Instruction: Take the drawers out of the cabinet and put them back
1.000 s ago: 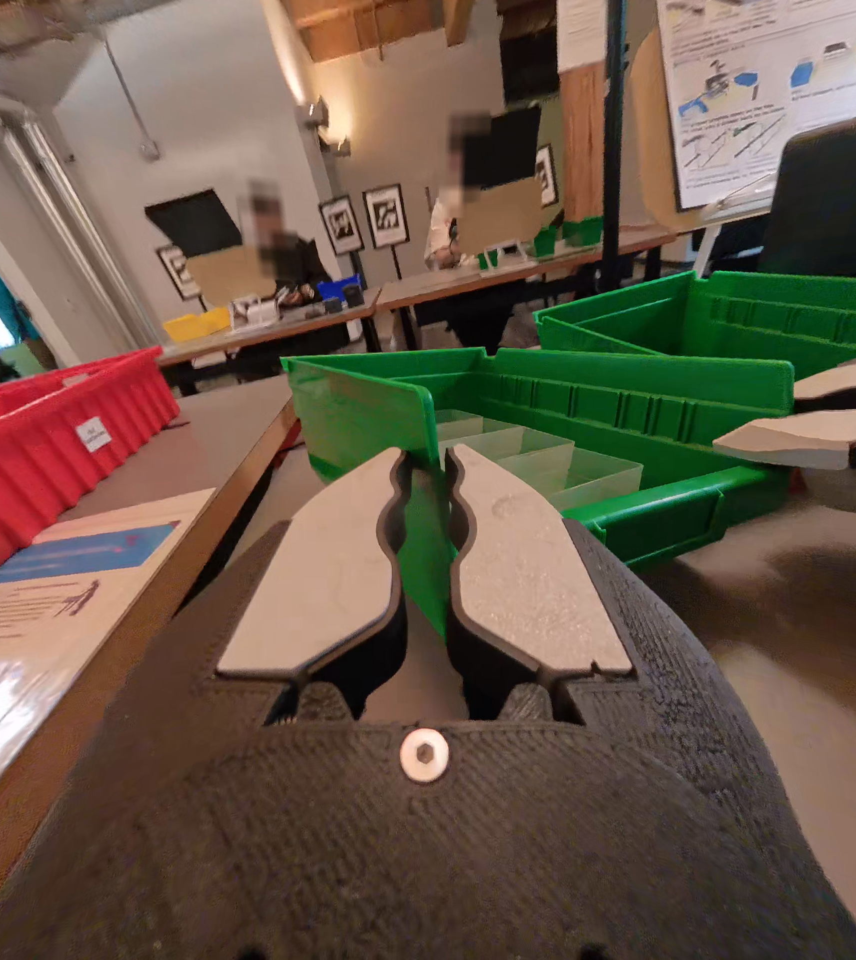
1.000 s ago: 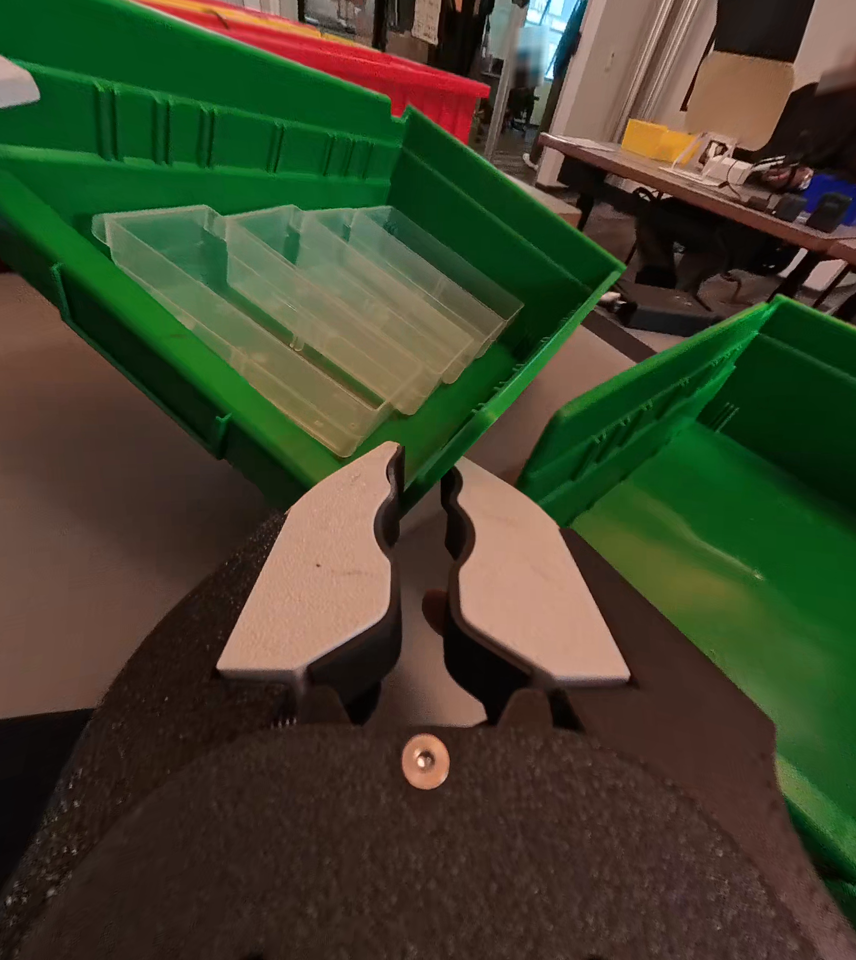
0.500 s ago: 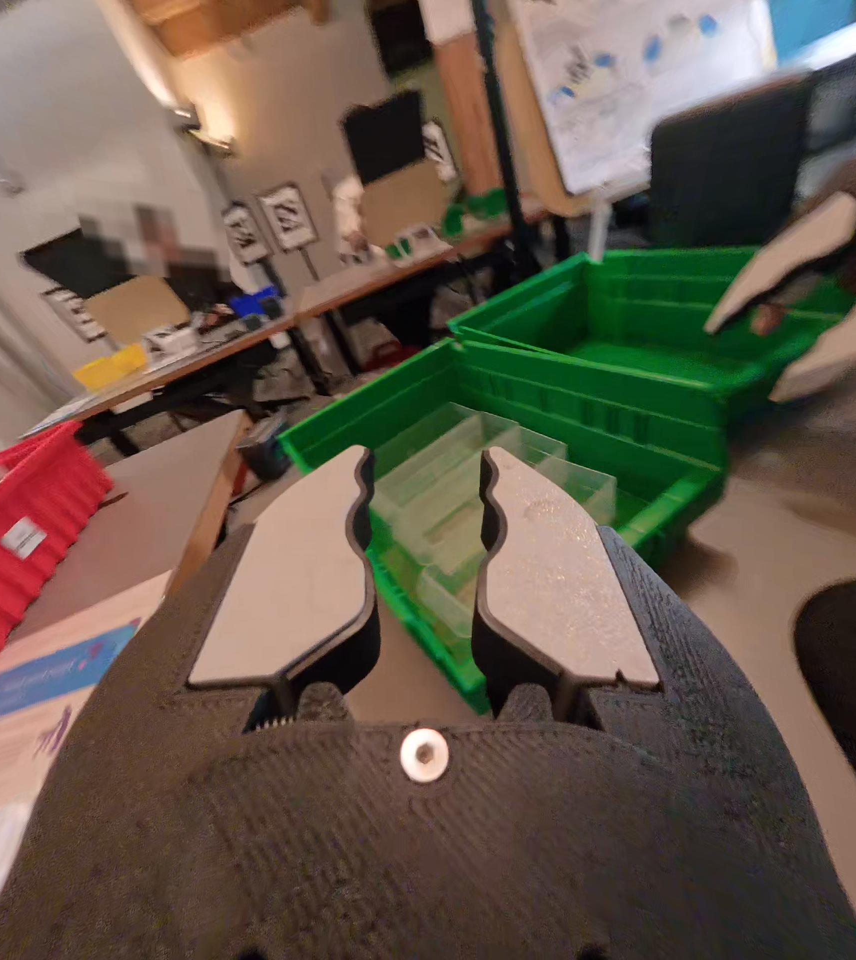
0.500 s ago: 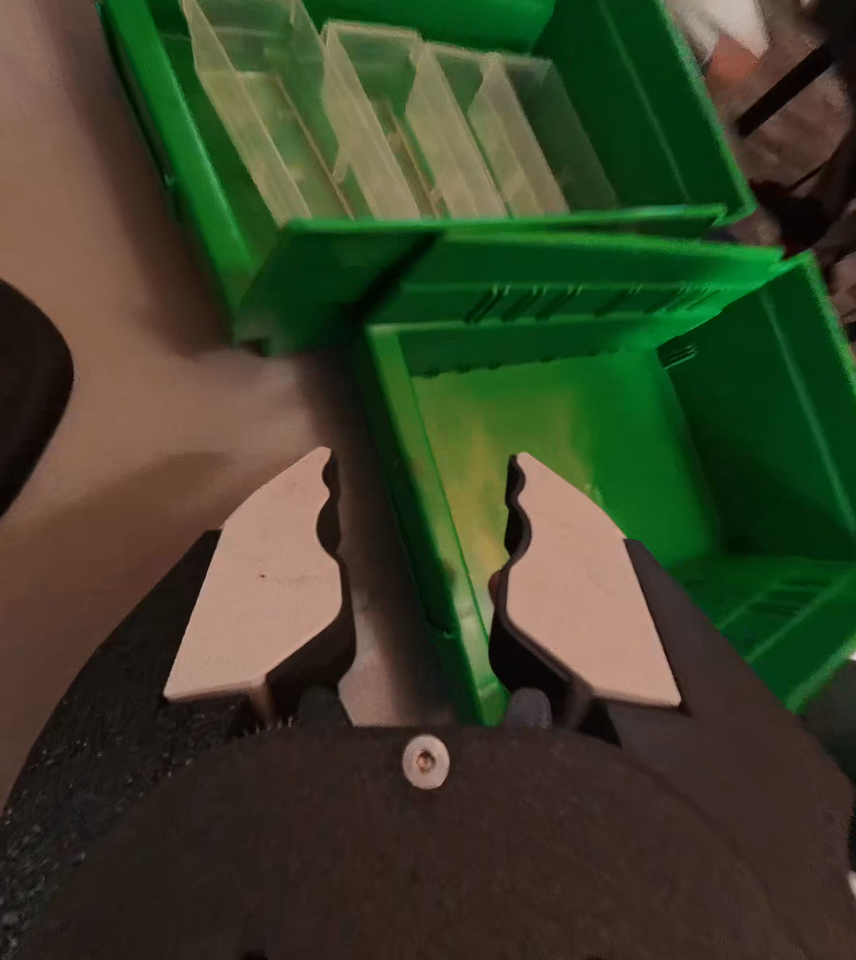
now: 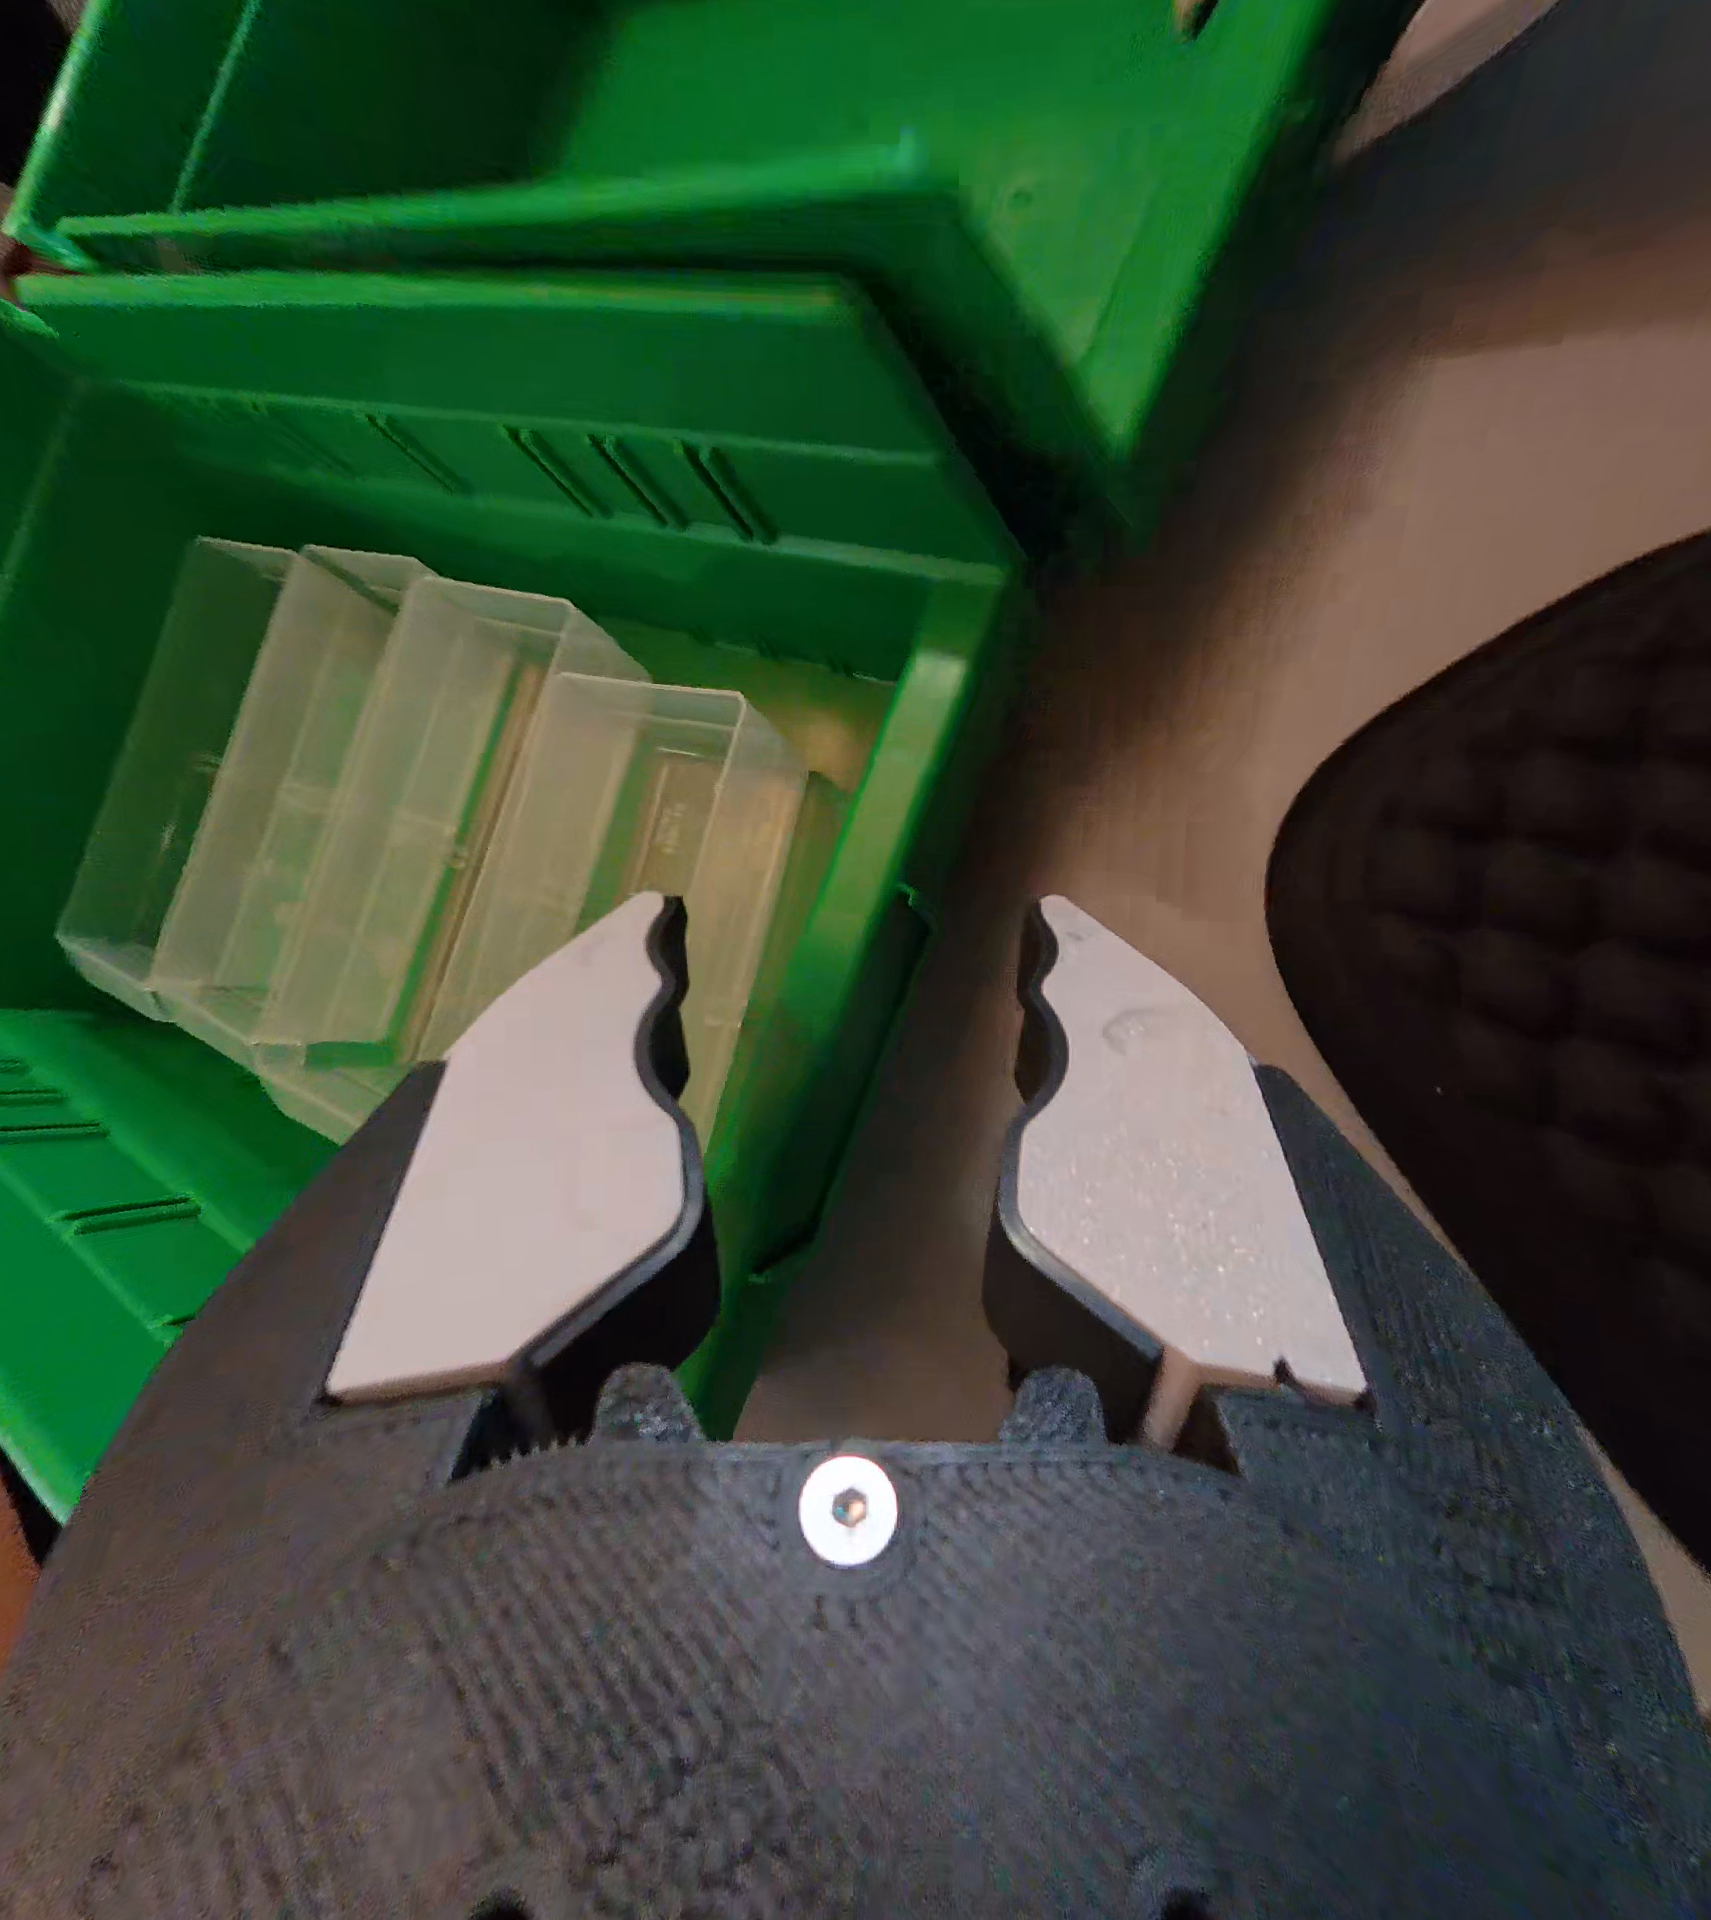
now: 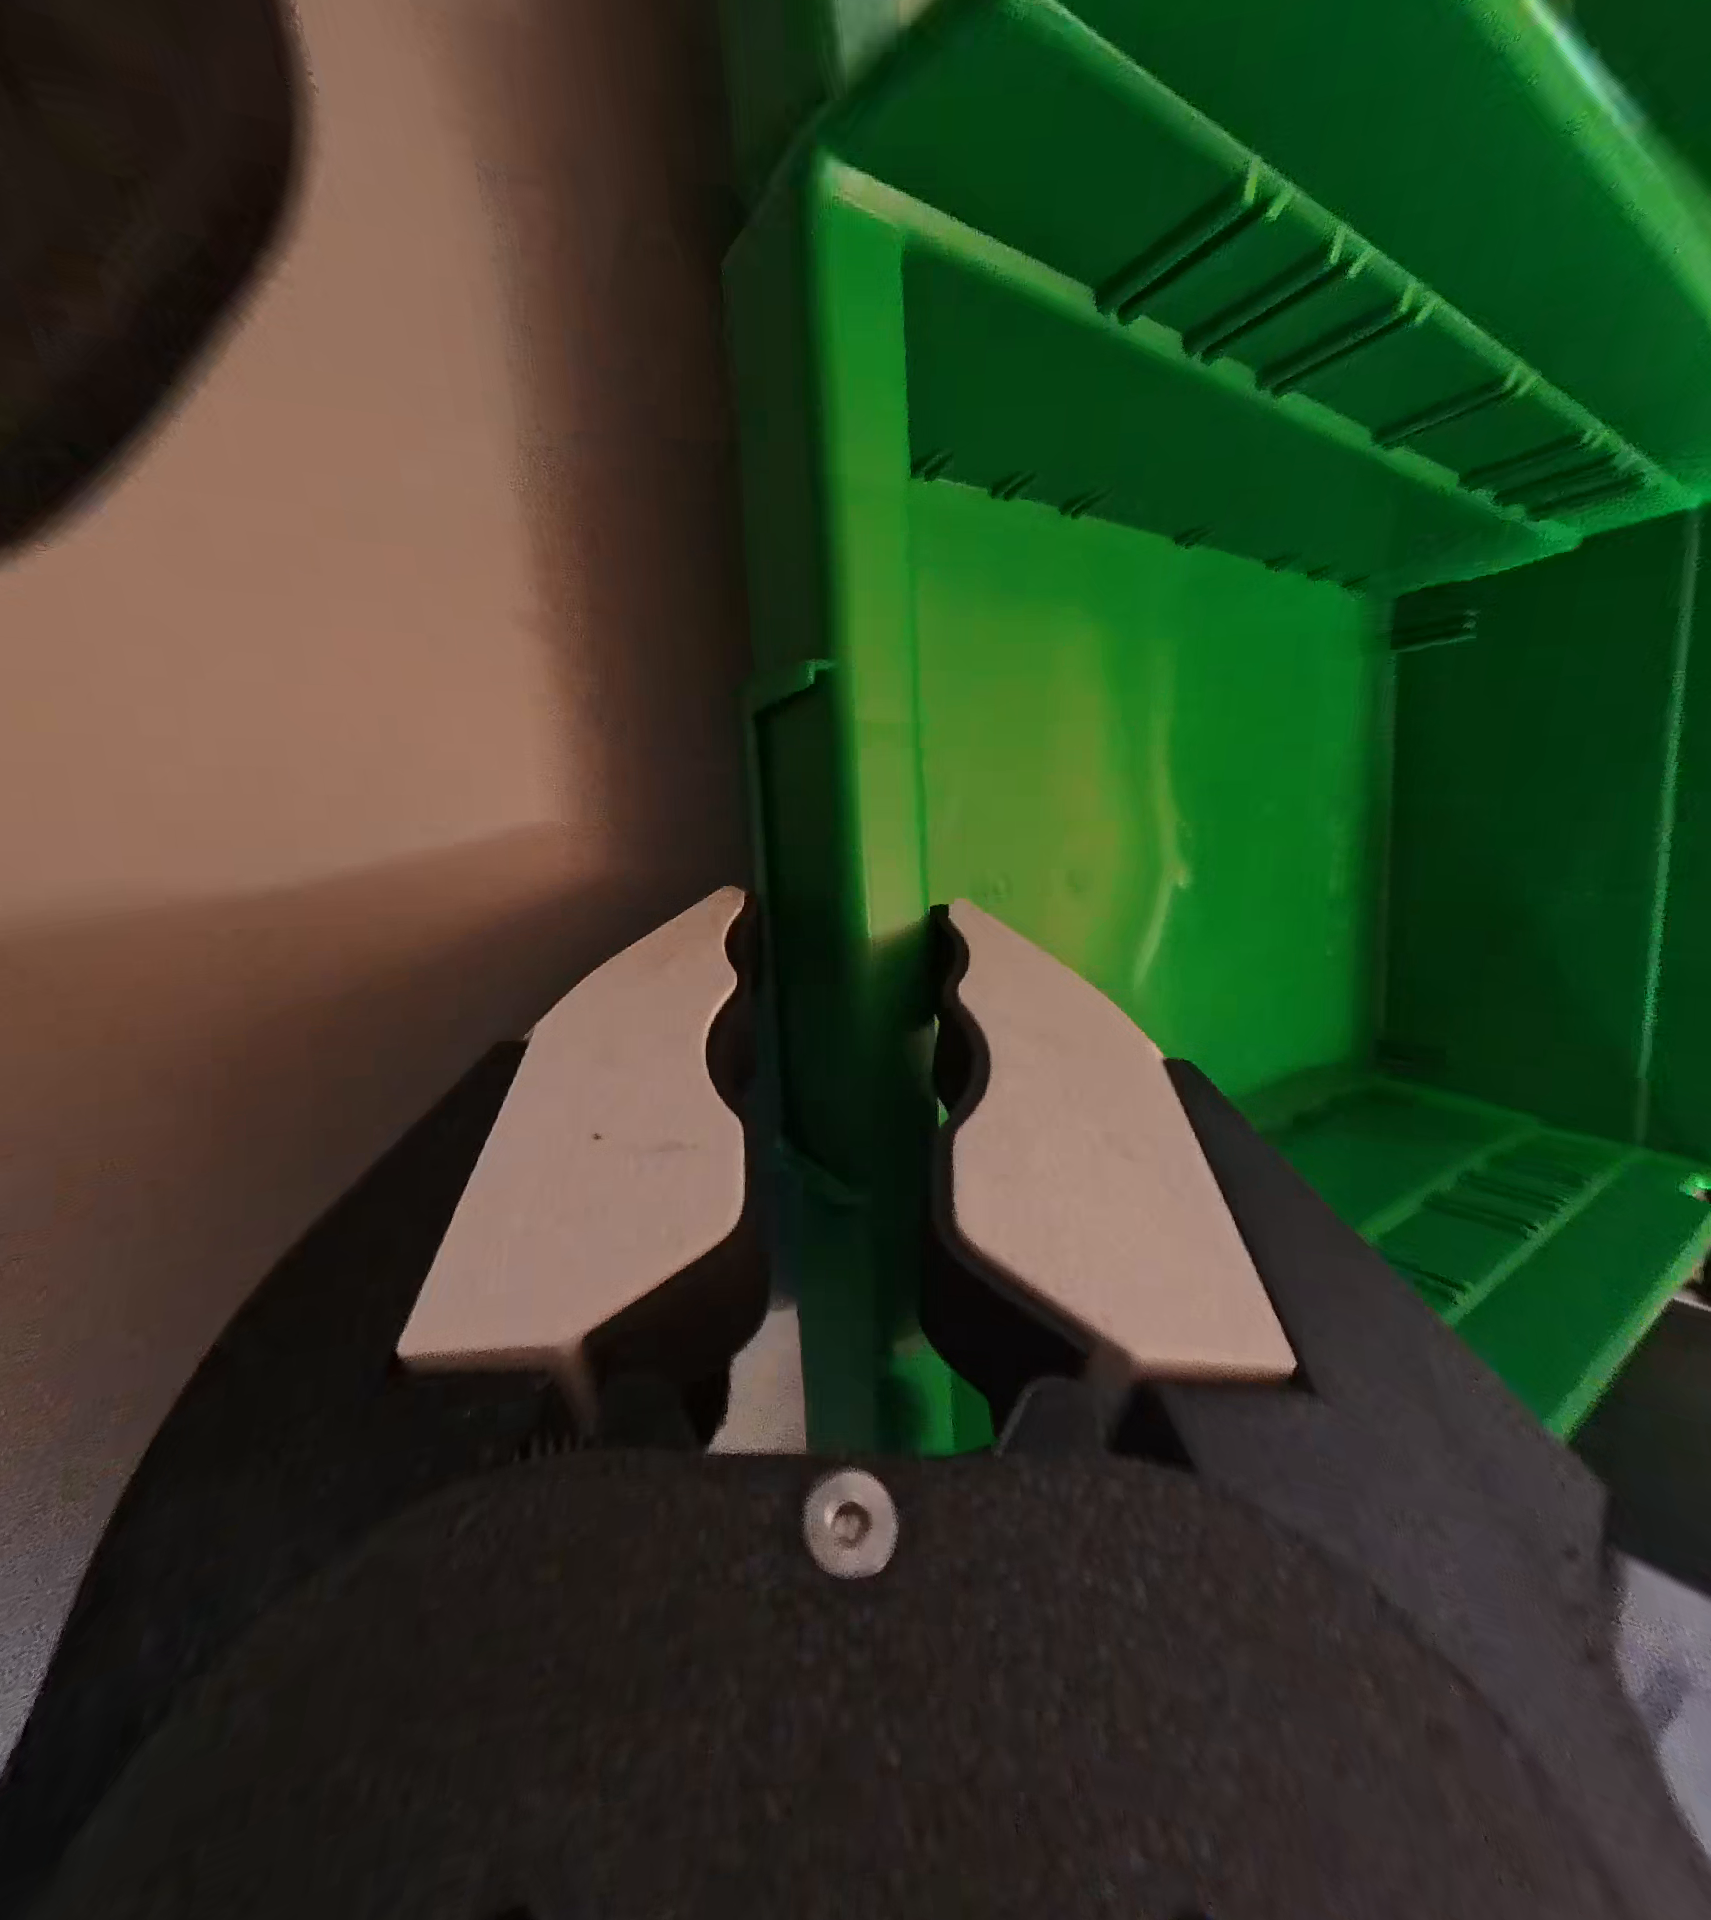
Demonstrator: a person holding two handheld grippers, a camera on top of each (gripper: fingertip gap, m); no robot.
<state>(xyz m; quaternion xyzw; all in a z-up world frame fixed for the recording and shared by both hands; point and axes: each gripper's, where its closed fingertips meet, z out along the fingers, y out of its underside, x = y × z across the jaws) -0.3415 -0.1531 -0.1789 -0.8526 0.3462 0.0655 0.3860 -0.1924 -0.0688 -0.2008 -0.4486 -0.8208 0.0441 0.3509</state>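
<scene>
My left gripper (image 5: 856,914) is spread wide, holding nothing, hanging over the near wall of the left bin (image 5: 918,821), one finger over the inside, the other over bare table (image 5: 1194,499). My right gripper (image 6: 840,914) is narrowed onto the near wall of the empty bin (image 6: 1121,748); the pads look like they touch it, so I read it as a grip on the wall. The clear drawers (image 5: 435,821) lie in the left bin, four or so, overlapped and leaning on each other, just past my left fingertips. No cabinet in view, so I can't tell where they go back. Risks: the drawers are thin, slick and stacked skewed, so closing on one edge could drag its neighbour or let it slip. Left finger could catch the bin wall on descent and shove the bin. Right grip sits near one corner, so any lift would likely twist the bin. Both bins touch at the far side, so moving one nudges the other. Black chair (image 5: 1578,1039) sits near on the right.
</scene>
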